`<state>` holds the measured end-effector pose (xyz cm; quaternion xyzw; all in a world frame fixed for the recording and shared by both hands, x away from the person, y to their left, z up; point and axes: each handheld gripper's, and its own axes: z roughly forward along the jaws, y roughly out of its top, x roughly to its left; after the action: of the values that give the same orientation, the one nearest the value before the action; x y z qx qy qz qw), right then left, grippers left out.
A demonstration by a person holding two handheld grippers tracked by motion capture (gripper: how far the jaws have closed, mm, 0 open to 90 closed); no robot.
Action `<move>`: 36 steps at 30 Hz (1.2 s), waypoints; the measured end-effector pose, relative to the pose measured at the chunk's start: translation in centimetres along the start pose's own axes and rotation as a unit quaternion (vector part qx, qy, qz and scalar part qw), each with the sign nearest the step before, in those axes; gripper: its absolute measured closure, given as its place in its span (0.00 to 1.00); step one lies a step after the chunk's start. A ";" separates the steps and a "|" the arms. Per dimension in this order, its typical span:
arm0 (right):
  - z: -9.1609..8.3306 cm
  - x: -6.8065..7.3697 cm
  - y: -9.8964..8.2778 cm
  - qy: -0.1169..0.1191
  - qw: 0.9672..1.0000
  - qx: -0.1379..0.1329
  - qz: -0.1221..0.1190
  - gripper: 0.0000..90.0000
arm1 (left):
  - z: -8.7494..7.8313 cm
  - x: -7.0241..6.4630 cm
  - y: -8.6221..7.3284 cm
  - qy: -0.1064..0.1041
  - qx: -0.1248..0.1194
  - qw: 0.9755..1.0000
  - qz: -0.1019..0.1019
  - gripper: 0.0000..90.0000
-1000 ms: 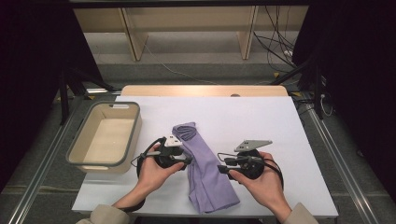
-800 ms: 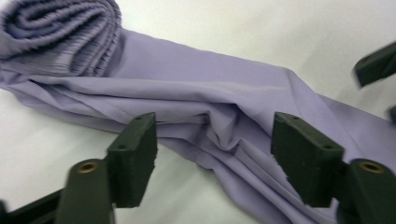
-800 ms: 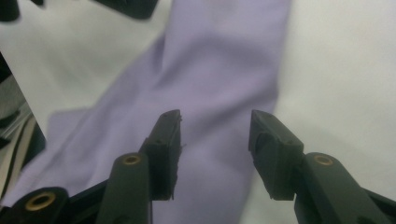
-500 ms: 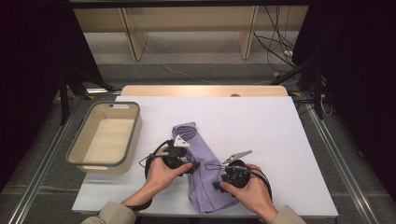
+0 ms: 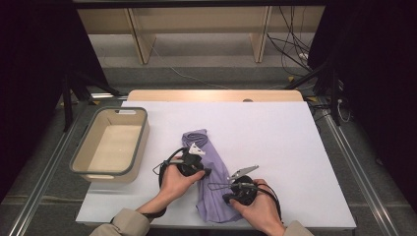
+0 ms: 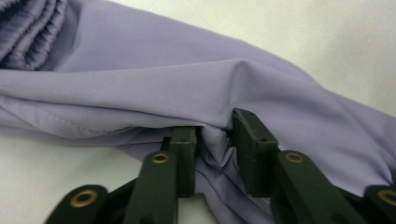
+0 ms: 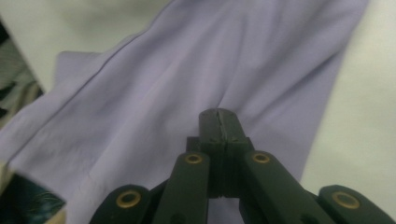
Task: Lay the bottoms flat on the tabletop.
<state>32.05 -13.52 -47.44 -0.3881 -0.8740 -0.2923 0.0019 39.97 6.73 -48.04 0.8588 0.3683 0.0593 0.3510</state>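
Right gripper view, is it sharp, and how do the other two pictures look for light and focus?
Right gripper view: purple cloth soft and blurred, the shut right gripper crisper. Left gripper view: cloth seam and folds sharp, evenly lit, no glare. High view: bright white table, dark surroundings at both sides.

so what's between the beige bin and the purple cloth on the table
Nothing: in the high view the white tabletop is bare between the beige bin and the purple cloth.
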 end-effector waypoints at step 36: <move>-1.9 -1.7 1.3 -0.020 0.995 -0.102 -0.004 0.62 | -3.7 4.4 3.1 0.072 -0.051 0.996 0.009 0.56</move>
<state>33.68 -15.03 -45.59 -0.3885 -0.8413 -0.3716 -0.0565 43.62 10.32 -43.97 0.8365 0.3811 0.1430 0.3668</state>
